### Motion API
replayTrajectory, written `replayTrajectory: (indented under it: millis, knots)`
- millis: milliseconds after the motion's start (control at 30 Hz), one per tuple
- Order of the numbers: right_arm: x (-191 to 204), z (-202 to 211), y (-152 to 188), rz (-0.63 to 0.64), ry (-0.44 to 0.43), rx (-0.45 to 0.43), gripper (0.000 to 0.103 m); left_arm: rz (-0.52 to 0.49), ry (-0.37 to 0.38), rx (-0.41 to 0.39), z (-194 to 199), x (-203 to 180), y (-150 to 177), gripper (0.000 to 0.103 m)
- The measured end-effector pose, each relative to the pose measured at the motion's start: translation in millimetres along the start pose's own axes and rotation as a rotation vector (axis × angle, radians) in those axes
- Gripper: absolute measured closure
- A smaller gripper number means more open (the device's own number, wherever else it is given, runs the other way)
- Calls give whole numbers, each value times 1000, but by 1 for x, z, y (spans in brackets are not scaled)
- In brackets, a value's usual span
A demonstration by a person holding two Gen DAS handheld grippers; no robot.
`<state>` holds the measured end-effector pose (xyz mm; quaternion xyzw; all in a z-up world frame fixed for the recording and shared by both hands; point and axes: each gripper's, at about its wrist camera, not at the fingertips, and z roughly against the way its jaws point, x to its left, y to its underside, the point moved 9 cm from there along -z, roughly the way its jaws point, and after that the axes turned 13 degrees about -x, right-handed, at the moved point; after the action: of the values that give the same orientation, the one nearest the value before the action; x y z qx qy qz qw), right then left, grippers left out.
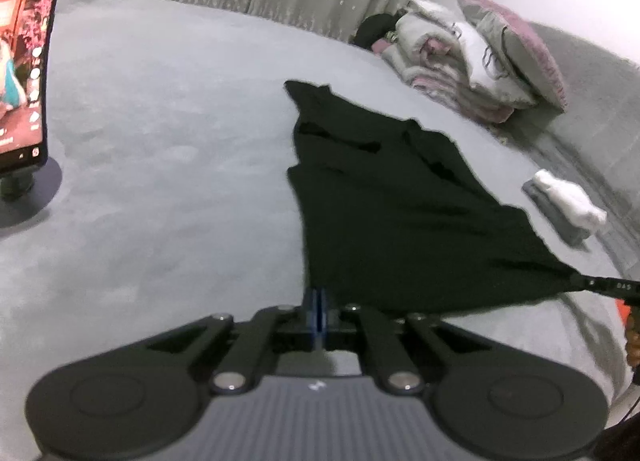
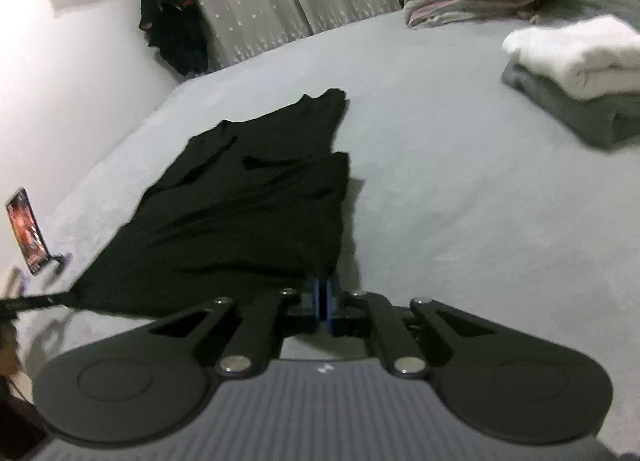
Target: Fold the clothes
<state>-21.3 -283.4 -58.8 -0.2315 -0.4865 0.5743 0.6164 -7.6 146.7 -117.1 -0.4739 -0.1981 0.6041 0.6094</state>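
A black garment (image 1: 384, 197) lies spread lengthwise on the grey bed (image 1: 168, 149), its near hem lifted and pulled taut. My left gripper (image 1: 319, 293) is shut on the hem's near left corner, blue pads pressed together on the cloth. In the right wrist view the same black garment (image 2: 248, 213) runs away to the left, and my right gripper (image 2: 325, 281) is shut on its near right corner. Each view also catches the other gripper's tip at the far hem corner: the right gripper (image 1: 600, 285) and the left gripper (image 2: 28, 301).
A lit phone on a stand (image 1: 24, 61) sits at the bed's left side. A folded white and grey pile (image 2: 580, 61) lies on the right. Stacked blankets and a pillow (image 1: 460, 61) are at the head, and a dark garment (image 2: 176, 17) hangs by the curtain.
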Motion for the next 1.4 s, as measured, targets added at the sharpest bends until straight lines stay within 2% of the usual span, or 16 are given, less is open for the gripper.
replayTrajectory:
  millis: [100, 167, 200, 233, 333, 367, 400, 433, 500, 667, 833, 1067, 1133, 1167, 1267, 1400]
  knots:
    - [-2, -13, 19, 19, 25, 66, 100, -25, -16, 11, -5, -1, 4, 99]
    - [2, -15, 22, 60, 37, 63, 97, -17, -16, 15, -4, -1, 0, 95]
    - [4, -14, 21, 77, 42, 60, 89, 10, -16, 20, -2, 2, -1, 87]
    - [4, -12, 19, 77, 46, 60, 89, 35, -17, 22, 0, 4, -4, 79]
    - [3, -1, 13, 94, 61, 50, 84, 36, -31, -40, 15, 6, -17, 72]
    - [4, 3, 11, 104, 61, 44, 78, 11, -12, -54, 19, 2, -19, 70]
    - [6, 8, 11, 108, 52, 43, 66, 4, 13, -52, 22, -3, -19, 69]
    - [9, 12, 10, 102, 38, 45, 60, 30, 44, -32, 23, -7, -16, 69]
    - [17, 15, 12, 64, -12, 61, 58, 141, 113, 40, 17, -14, -6, 69]
    - [29, 5, 34, -122, -100, 164, 57, 431, 178, 176, -7, -23, 26, 62]
    - [25, -9, 40, -251, -88, 77, 56, 544, 116, 67, -16, -27, 30, 60]
    - [13, -14, 33, -377, -31, -45, 66, 632, -2, -111, -21, -25, 25, 61]
    - [9, -15, 30, -414, -7, -79, 72, 627, -43, -153, -23, -26, 23, 63]
    - [9, -15, 30, -410, 11, -93, 80, 602, -69, -160, -22, -25, 23, 65]
    - [4, -17, 30, -392, 64, -109, 98, 546, -148, -168, -19, -21, 23, 97]
    - [3, -15, 28, -409, 77, -106, 101, 579, -188, -168, -8, -11, 21, 101]
